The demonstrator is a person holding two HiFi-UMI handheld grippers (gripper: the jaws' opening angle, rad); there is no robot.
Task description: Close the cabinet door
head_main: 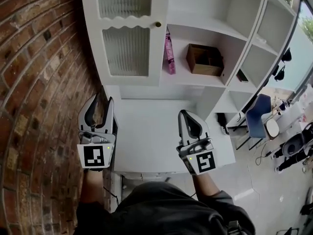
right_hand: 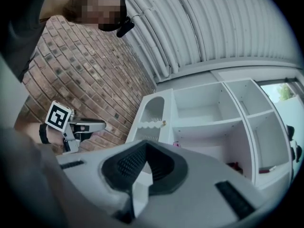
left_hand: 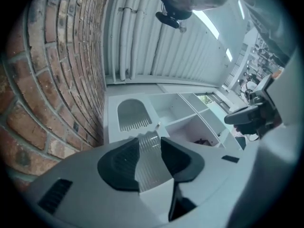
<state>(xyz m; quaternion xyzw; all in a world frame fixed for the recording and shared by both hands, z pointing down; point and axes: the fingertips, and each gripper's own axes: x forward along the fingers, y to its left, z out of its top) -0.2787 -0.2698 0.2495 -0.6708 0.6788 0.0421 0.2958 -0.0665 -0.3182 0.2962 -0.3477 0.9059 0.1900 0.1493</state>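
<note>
The white cabinet door (head_main: 128,43) with ribbed glass panes and a brass knob (head_main: 158,24) covers the cabinet's left bay and looks flush with the frame. It also shows as the door (left_hand: 133,115) in the left gripper view and the door (right_hand: 153,115) in the right gripper view. My left gripper (head_main: 103,99) hovers over the white counter (head_main: 146,131) below the door, well short of it. Its jaws stand apart with nothing between them. My right gripper (head_main: 182,112) is to its right over the same counter, its tips together and empty. Neither gripper touches the cabinet.
A brick wall (head_main: 39,82) runs close along the left. The open shelves to the right of the door hold a pink item (head_main: 169,53) and a brown box (head_main: 205,59). A blue chair (head_main: 257,119) and other clutter stand on the floor at the right.
</note>
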